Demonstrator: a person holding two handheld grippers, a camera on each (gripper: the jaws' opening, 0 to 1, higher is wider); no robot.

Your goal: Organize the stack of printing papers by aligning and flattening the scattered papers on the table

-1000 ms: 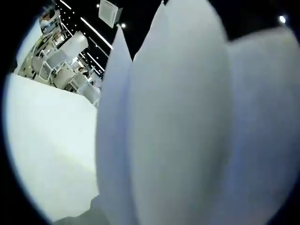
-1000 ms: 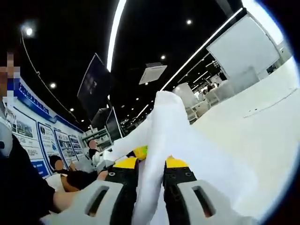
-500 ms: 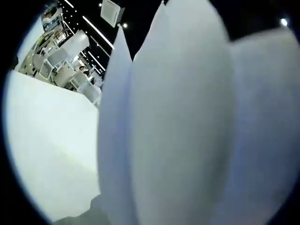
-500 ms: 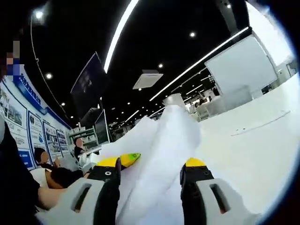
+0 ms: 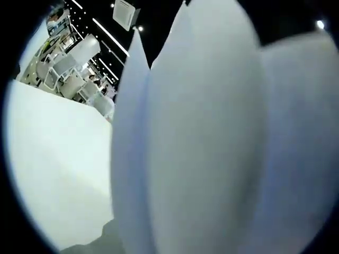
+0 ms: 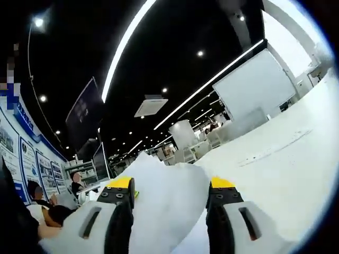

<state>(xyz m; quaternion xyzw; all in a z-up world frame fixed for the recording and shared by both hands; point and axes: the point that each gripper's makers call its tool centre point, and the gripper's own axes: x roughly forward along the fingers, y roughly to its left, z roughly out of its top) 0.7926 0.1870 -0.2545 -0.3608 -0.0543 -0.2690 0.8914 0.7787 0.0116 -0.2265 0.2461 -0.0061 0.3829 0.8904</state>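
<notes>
Loose printing papers point(image 6: 159, 206) bunched up over a white bench point(image 6: 275, 174), right hand-held gripper point(image 6: 172, 190) released.

In the right gripper view, black jaws with yellow tips spread wide apart, the crumpled white sheets rising between them without being pinched. In the left gripper view, sheets of paper point(image 5: 212, 137) standing on edge right against the lens, fanned into several curved leaves, white bench point(image 5: 58, 164) beyond on the left. Left hand-held gripper hidden behind the sheets; cannot tell whether clenched or released.
</notes>
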